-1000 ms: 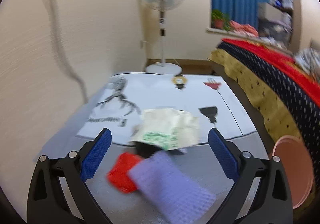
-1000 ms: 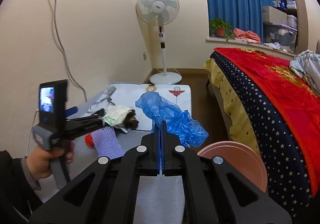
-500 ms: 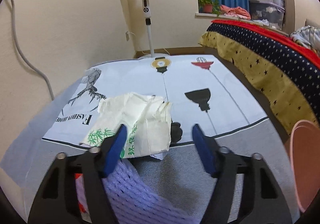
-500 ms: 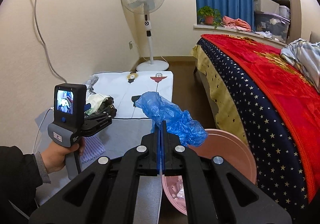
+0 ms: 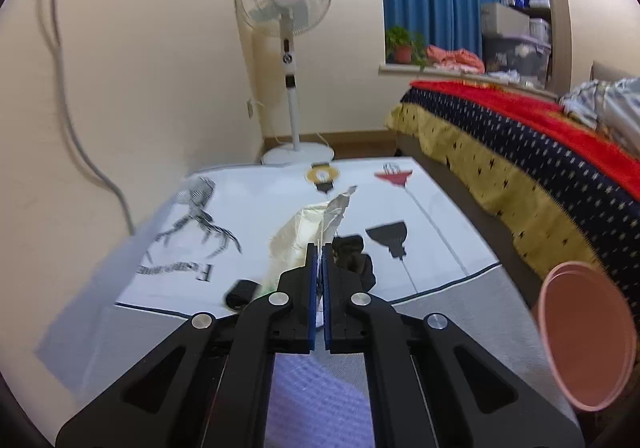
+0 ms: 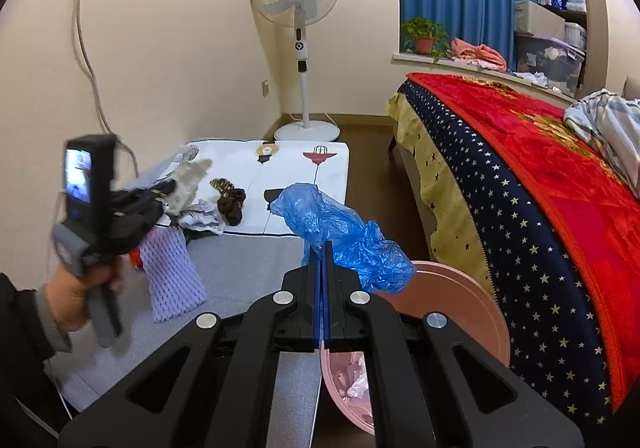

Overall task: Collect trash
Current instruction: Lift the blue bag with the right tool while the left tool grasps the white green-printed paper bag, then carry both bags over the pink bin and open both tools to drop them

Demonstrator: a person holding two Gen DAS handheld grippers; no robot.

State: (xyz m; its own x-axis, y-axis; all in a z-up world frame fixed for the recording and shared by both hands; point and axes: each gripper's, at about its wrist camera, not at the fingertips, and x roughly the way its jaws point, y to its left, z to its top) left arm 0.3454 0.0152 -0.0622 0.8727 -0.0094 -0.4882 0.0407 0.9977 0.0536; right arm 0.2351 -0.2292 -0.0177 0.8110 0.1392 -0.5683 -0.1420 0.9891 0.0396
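Pink round plastic bin (image 6: 460, 288): on the floor beside the bed (image 6: 540, 175); pale crumpled scraps inside.
Right gripper (image 6: 322, 268): fingers clamped on a crumpled blue plastic bag (image 6: 340, 236), held just above the bin's rim.
Left gripper (image 5: 319, 264): fingers have just been closing, now pinching a cream crumpled paper wrapper (image 5: 304, 232) over the printed white mat (image 5: 420, 215).

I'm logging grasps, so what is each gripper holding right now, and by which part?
Left gripper: the crumpled cream wrapper, pinched at its near edge. Right gripper: the blue plastic bag, pinched at its lower bunched part.
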